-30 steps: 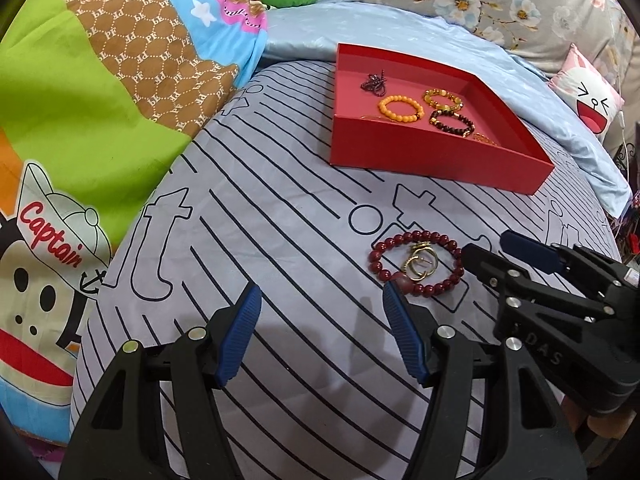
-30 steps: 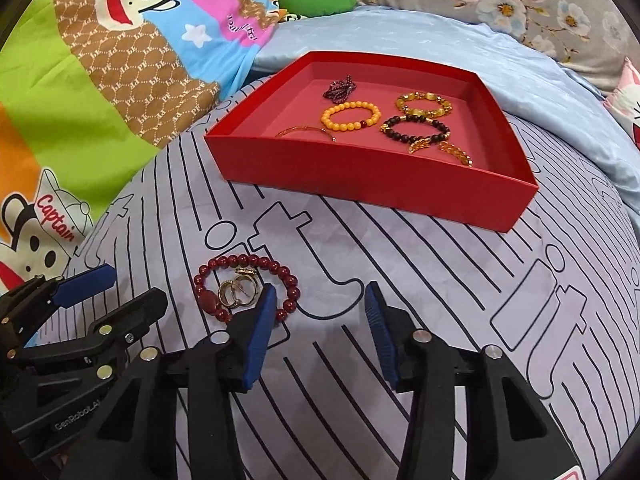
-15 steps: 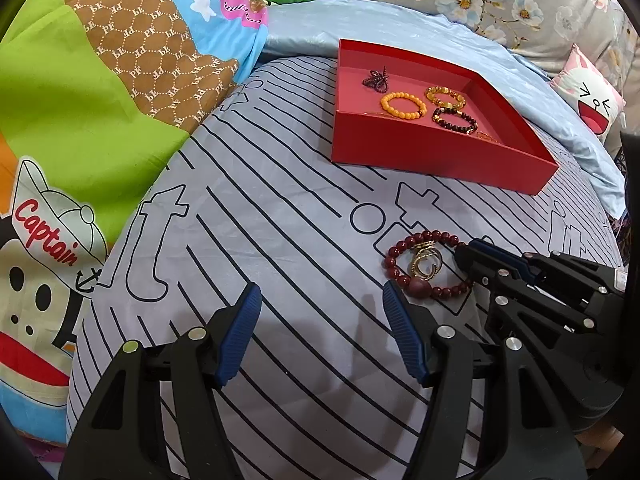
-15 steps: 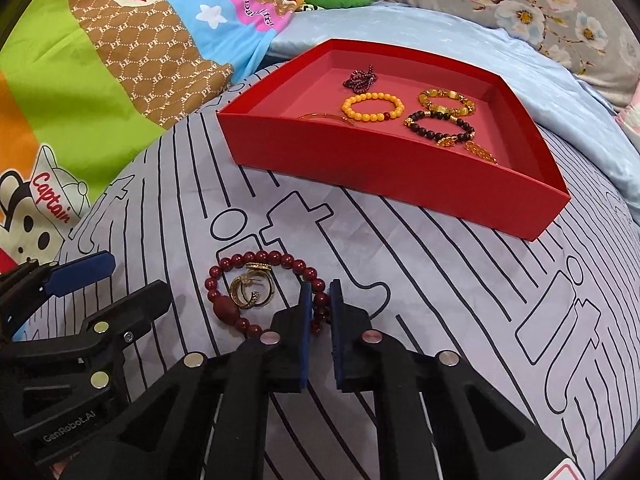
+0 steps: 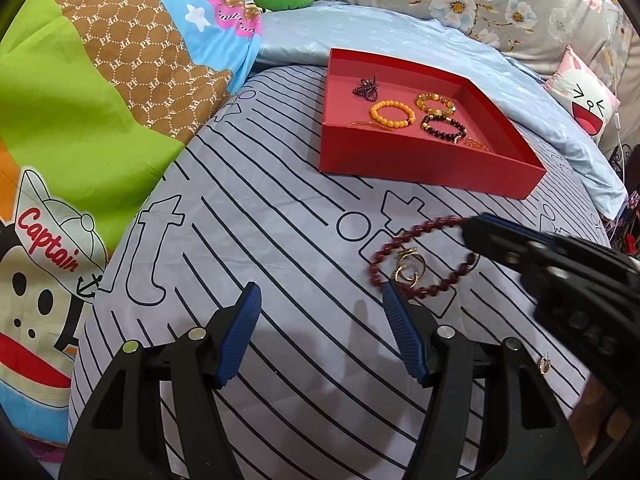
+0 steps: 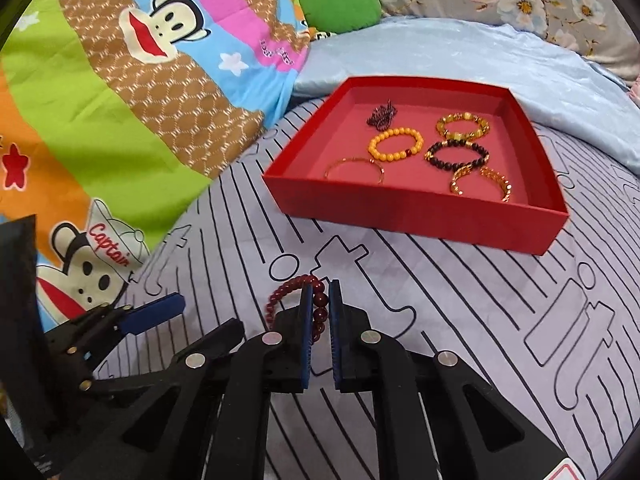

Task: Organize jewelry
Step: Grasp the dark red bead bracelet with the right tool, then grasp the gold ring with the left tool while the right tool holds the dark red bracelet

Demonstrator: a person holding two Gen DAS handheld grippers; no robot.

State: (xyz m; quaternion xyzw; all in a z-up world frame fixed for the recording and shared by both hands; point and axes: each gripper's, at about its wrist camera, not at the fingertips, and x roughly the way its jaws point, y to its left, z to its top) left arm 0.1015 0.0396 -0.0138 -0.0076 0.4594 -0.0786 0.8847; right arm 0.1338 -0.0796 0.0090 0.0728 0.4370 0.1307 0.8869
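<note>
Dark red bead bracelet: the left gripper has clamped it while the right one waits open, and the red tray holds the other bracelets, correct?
Sides swapped. The right gripper is clamped on the dark red bead bracelet, per the right wrist view; the left gripper waits open. The red tray does hold the other bracelets.

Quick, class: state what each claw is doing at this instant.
Left claw: open, holding nothing.
Right claw: closed on the dark red beaded bracelet.

Striped bedsheet [image 5: 260, 240] (line-patterned): red tray [image 5: 420, 160], gold rings [image 5: 408, 272].
</note>
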